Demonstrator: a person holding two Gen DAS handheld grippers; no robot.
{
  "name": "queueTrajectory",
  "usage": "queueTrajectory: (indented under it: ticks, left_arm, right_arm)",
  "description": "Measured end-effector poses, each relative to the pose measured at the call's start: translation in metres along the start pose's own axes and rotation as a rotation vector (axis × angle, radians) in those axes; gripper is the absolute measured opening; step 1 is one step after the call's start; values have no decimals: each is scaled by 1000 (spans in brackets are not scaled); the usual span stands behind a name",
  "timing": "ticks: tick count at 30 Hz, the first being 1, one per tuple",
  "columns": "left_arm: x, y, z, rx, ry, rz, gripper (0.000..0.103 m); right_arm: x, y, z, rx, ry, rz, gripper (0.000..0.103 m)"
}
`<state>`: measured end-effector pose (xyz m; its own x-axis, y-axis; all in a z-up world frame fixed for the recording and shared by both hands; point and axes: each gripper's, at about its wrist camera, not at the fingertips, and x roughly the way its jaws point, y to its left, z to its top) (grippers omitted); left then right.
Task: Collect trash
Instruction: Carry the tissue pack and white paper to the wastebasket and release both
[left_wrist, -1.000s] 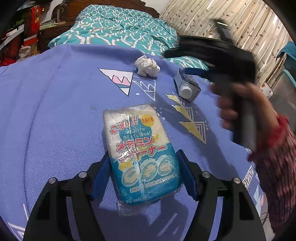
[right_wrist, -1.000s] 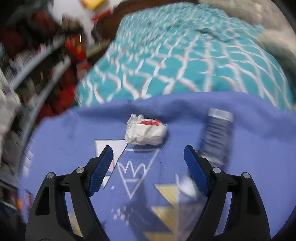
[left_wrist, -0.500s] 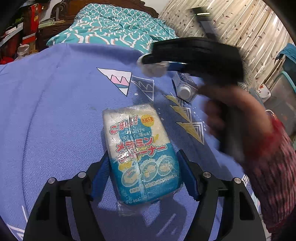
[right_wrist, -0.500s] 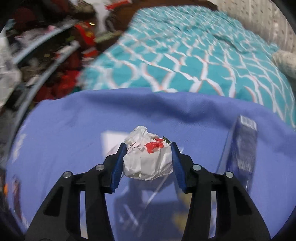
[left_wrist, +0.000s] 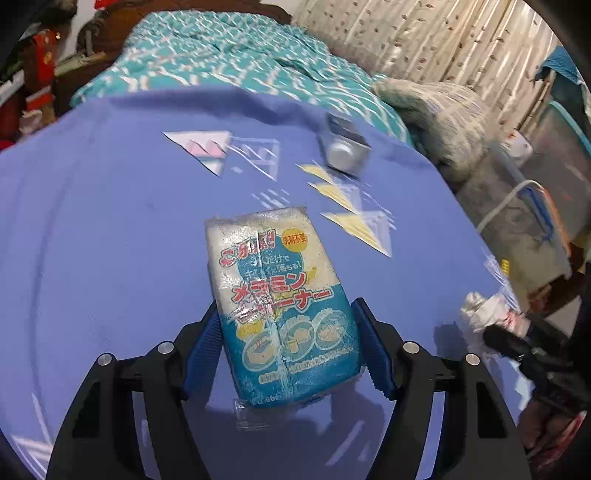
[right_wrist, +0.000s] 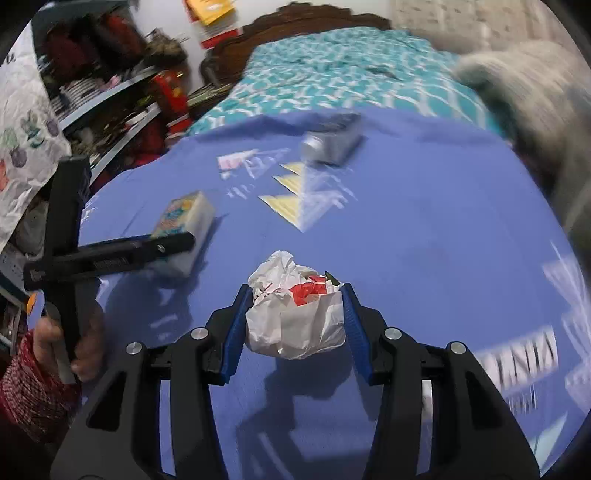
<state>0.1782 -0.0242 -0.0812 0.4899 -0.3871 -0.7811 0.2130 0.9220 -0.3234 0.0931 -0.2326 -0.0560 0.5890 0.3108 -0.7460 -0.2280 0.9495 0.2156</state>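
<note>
My right gripper (right_wrist: 293, 317) was clamped on the crumpled paper wad (right_wrist: 295, 314), white w/ red print, both blue pads pressed into its sides at lower centre of the right wrist view; its jaws had just been closing on the wad. It hung above the purple blanket (right_wrist: 424, 258). In the left wrist view the same wad (left_wrist: 487, 312) showed at the right edge, blurred.

My left gripper (left_wrist: 286, 350) had its jaws around the sponge pack (left_wrist: 280, 299), blue-and-white w/ Japanese print, at lower centre of the left wrist view. The pads sat right against its sides; I couldn't tell if they were squeezing. In the right wrist view the pack (right_wrist: 186, 221) lay at mid left.

A small carton (left_wrist: 343, 149) lay on the blanket, upper centre-right, well apart from both. Teal quilt (left_wrist: 229, 59) beyond, curtain (left_wrist: 424, 40) at upper right.
</note>
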Motion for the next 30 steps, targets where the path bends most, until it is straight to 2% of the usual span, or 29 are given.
queueTrajectory:
  ticks: [5, 10, 13, 16, 20, 25, 28, 30]
  left_arm:
    - [-10, -38, -25, 46, 20, -95, 65]
    - [-4, -96, -30, 141, 70, -185, 65]
    - [10, -146, -21, 224, 113, -235, 65]
    - [34, -216, -5, 320, 160, -291, 65]
    - [62, -311, 9, 438, 182, -353, 65]
    - [111, -430, 12, 526, 242, -424, 65]
    - [137, -481, 6, 569, 266, -427, 66]
    - [151, -499, 2, 586, 277, -420, 66]
  right_arm:
    - [-31, -25, -41, 65, -55, -59, 50]
    - [-56, -64, -57, 187, -131, -68, 50]
    - [-79, -103, -67, 272, -192, -79, 50]
    - [-109, -144, -76, 335, -260, -126, 50]
    - [-155, -225, -88, 464, -342, -206, 51]
    - [-183, -322, -102, 614, -358, -261, 52]
    - [-186, -373, -106, 673, -345, -255, 53]
    - [-184, -387, -108, 672, -330, -278, 54]
